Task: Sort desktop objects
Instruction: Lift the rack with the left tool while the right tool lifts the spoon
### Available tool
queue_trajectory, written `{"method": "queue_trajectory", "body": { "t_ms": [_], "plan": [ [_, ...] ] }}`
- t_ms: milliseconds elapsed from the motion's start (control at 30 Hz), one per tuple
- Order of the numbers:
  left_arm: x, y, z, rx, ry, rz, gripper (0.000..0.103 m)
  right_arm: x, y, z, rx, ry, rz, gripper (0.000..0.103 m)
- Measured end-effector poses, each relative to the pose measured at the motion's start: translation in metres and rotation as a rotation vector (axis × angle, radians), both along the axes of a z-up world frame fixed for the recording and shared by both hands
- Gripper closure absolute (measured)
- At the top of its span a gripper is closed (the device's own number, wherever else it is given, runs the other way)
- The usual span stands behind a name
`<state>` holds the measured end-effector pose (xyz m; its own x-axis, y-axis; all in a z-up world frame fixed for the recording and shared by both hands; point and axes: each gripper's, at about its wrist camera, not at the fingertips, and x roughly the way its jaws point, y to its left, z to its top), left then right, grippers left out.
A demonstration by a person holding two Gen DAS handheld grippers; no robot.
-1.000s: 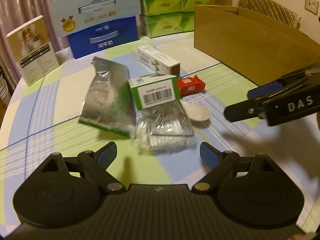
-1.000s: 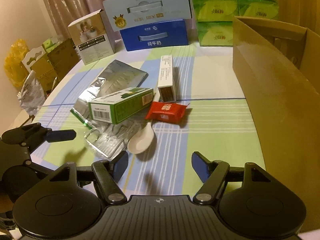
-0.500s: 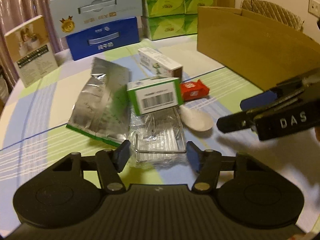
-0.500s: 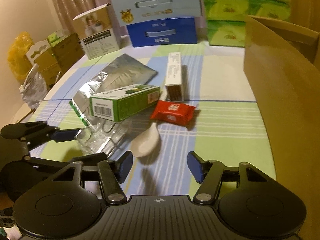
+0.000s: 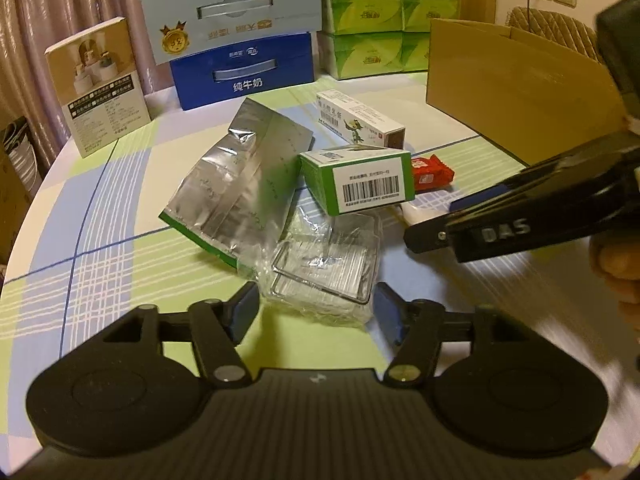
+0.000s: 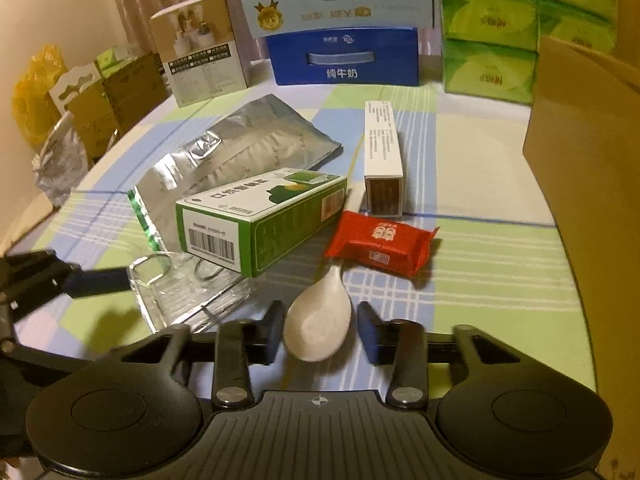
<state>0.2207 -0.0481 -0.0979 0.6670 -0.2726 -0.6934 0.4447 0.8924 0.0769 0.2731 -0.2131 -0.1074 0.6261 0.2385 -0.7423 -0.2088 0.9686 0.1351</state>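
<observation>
Left gripper [image 5: 316, 312] low centre of its frame, fingers [image 5: 242, 310] opening, straddling a clear plastic-wrapped metal rack [image 5: 326, 270] without pressing it. Right gripper [image 6: 320, 334] low centre of its own view, fingers [image 6: 274, 330] closing around the bowl of a white spoon [image 6: 318, 326] lying on the checked surface [image 6: 500, 280]; pads not touching it. Spoon handle runs up under a red snack packet [image 6: 382, 242]. Green barcode box [image 6: 260, 222] left of the packet, resting on the rack and a silver foil pouch [image 6: 236, 156]. White long carton [image 6: 382, 156] behind. Brown cardboard box [image 6: 588, 168] at right edge. Blue milk carton [image 6: 344, 56] upper centre.
</observation>
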Motion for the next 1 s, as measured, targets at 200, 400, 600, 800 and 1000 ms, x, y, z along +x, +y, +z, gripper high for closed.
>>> {"method": "queue_trajectory", "body": {
  "t_ms": [200, 400, 600, 800, 1000],
  "plan": [
    [0.002, -0.003, 0.001, 0.026, -0.030, -0.019, 0.036, -0.009, -0.007, 0.005, -0.031, 0.021, 0.011, 0.073],
    [0.006, -0.015, -0.003, 0.080, -0.050, -0.066, 0.036, -0.038, -0.016, 0.009, -0.032, 0.051, -0.013, 0.073],
    [-0.006, -0.020, 0.002, 0.087, 0.001, -0.074, 0.053, -0.071, -0.019, 0.015, -0.016, 0.075, -0.039, 0.073],
    [-0.046, -0.027, 0.010, 0.090, 0.077, -0.055, 0.053, -0.111, -0.025, 0.017, -0.037, 0.072, -0.098, 0.073],
    [-0.082, -0.034, 0.014, 0.096, 0.095, -0.068, 0.051, -0.134, -0.025, 0.021, -0.046, 0.044, -0.105, 0.073]
  ]
}}
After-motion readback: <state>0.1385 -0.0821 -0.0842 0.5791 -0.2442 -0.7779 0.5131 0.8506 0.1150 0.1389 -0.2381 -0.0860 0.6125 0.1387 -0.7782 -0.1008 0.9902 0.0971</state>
